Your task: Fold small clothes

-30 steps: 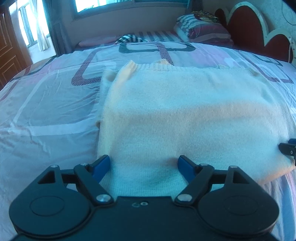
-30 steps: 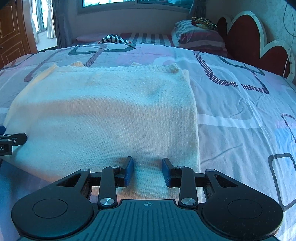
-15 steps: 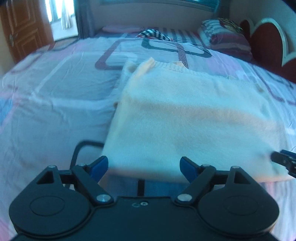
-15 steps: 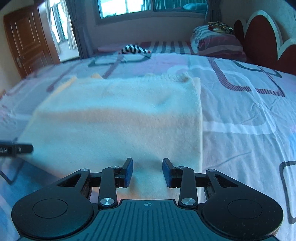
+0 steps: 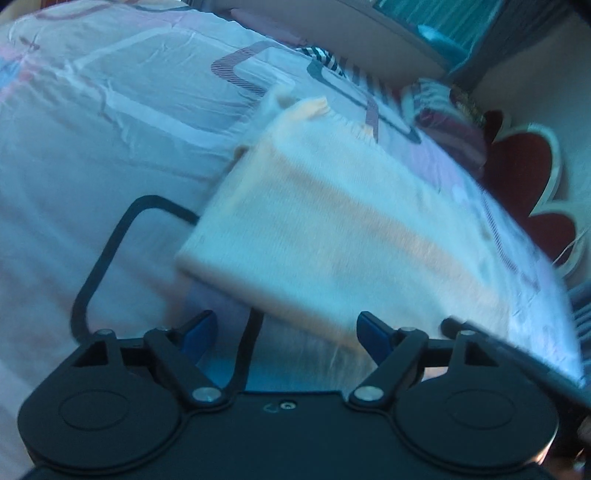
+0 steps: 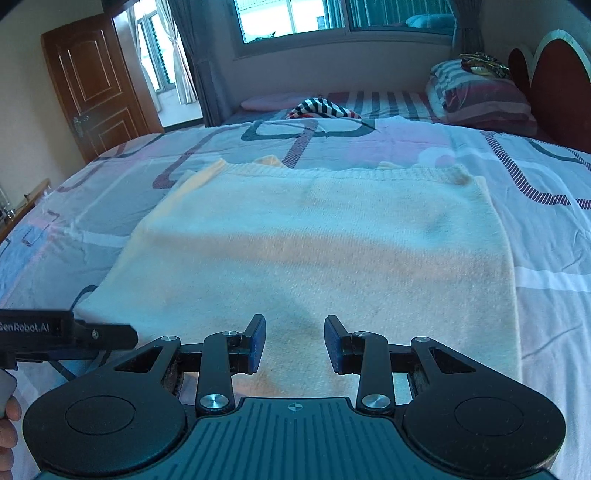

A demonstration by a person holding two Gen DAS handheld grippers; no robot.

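The sweater (image 6: 325, 251), pale cream and knitted, lies folded flat on the bed (image 6: 546, 236), with its ribbed edge toward the far side. My right camera shows it squarely: the whole rectangle is sharp, and its near edge runs under my right gripper (image 6: 294, 343). Those fingers are spread, with nothing between them but the knit below; I cannot tell whether they touch it. That view also takes in the wooden door (image 6: 99, 88), the window (image 6: 332, 18), a striped cloth (image 6: 321, 108) further up the bed and a striped pillow (image 6: 484, 96) by the red headboard (image 6: 554, 81).

My left camera is tilted and blurred. In it the sweater (image 5: 332, 229) sits at a slant, and its near corner hangs over the gap between my left gripper's (image 5: 284, 332) fingers, which are spread wide and empty. Only this view shows the dark curved line printed on the sheet (image 5: 103, 258) beside the sweater's left edge. The right camera shows my left gripper (image 6: 92, 334) from the side, low at the sweater's near left corner, with a bit of my hand (image 6: 9, 424) at the frame edge.
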